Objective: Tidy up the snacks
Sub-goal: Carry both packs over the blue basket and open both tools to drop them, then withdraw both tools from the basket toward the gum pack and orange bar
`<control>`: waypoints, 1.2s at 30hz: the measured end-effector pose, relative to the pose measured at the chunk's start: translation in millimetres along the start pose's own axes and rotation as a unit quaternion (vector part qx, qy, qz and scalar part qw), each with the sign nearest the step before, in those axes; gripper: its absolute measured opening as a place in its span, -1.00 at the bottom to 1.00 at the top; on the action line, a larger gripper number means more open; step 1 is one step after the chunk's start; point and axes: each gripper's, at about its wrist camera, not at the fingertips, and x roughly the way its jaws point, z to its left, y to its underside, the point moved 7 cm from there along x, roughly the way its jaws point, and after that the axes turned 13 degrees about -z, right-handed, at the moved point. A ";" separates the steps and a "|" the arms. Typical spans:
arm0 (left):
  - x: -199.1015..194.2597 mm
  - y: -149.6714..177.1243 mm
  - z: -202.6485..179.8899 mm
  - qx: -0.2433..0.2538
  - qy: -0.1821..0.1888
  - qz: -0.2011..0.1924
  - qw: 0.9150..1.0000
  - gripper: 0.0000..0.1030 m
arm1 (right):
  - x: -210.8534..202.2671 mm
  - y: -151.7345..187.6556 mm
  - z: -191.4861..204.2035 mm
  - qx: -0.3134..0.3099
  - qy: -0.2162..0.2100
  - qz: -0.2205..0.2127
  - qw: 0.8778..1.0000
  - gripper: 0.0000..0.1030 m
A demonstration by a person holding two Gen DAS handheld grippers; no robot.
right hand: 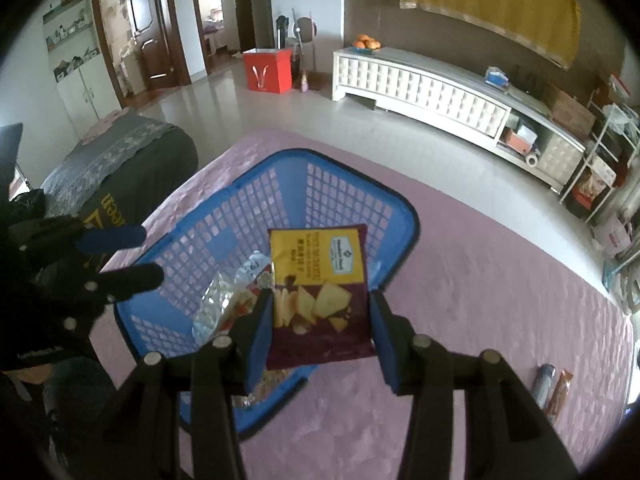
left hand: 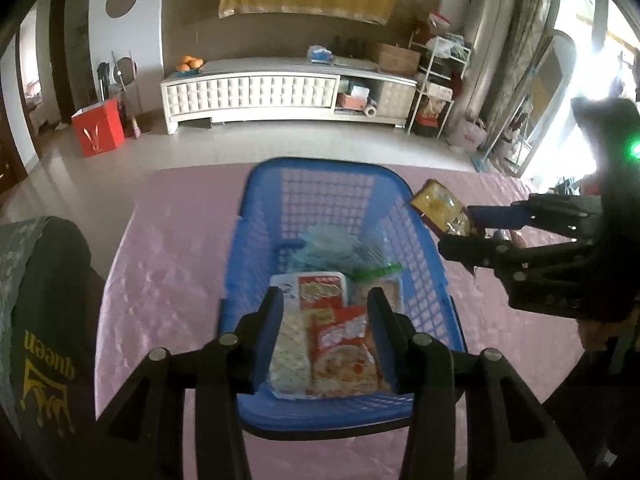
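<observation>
Tablecloth [left hand: 168,248]: pink, quilted, spread under everything, reaching toward 12 o'clock as far as the pale floor.
Basket [left hand: 424,240]: blue lattice plastic, resting on the cloth at centre of the left wrist view, long axis running 6 to 12 o'clock.
Basket contents: red-and-white packet [left hand: 344,344] at the 6 o'clock end, white dotted packet [left hand: 290,344] touching it at 9 o'clock, clear crinkled wrappers [left hand: 332,246] nearer 12 o'clock.
Right gripper [right hand: 320,316]: fingers set apart with a gap on the 3 o'clock side, blue pads [right hand: 258,344] flanking the cracker packet; whether pinching it or only framing it, cannot tell.
Cracker packet [right hand: 318,284]: yellow top, maroon bottom, upright over the basket's 3 o'clock rim, label facing the right wrist camera.
Left gripper [left hand: 324,320]: fingers spread wide, nothing between them, hovering above the basket's 6 o'clock end.
Loose snacks: two slim bars [right hand: 554,390] lying side by side on the cloth at 4 o'clock in the right wrist view, well apart from the basket.
</observation>
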 end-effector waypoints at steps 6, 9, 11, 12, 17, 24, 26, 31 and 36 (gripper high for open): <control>3.0 -5.9 23.6 0.002 -0.022 -0.005 1.000 -0.21 | 25.8 -12.1 14.5 -0.016 -0.010 0.008 1.000 -0.01; 8.5 -5.1 31.9 0.006 -0.029 -0.002 1.000 -0.21 | 41.2 -12.9 21.8 -0.025 -0.015 0.018 0.999 -0.01; 13.8 -4.8 38.1 0.004 -0.036 0.001 0.999 -0.21 | 51.0 -12.3 25.1 -0.028 -0.019 0.025 0.999 -0.01; 16.4 -4.9 41.0 0.000 -0.037 0.003 0.999 -0.21 | 56.1 -12.2 25.9 -0.030 -0.019 0.028 0.999 -0.01; 30.3 -6.6 49.6 -0.004 -0.041 0.010 0.999 -0.21 | 80.8 -13.1 24.5 -0.038 -0.015 0.043 0.998 -0.01; 43.1 -9.6 59.1 -0.012 -0.042 0.016 0.999 -0.21 | 102.1 -16.7 22.0 -0.041 -0.017 0.046 0.998 0.00; 46.1 -9.3 60.1 -0.013 -0.044 0.018 0.999 -0.21 | 103.7 -17.3 22.5 -0.044 -0.018 0.041 0.998 0.15; 44.2 -5.2 58.0 -0.013 -0.048 0.021 0.999 -0.20 | 94.6 -19.9 21.3 -0.057 -0.005 0.018 0.998 0.84; 34.0 -8.6 49.8 -0.003 -0.049 0.010 0.999 0.10 | 70.0 -22.8 16.3 -0.054 -0.003 0.009 0.998 0.84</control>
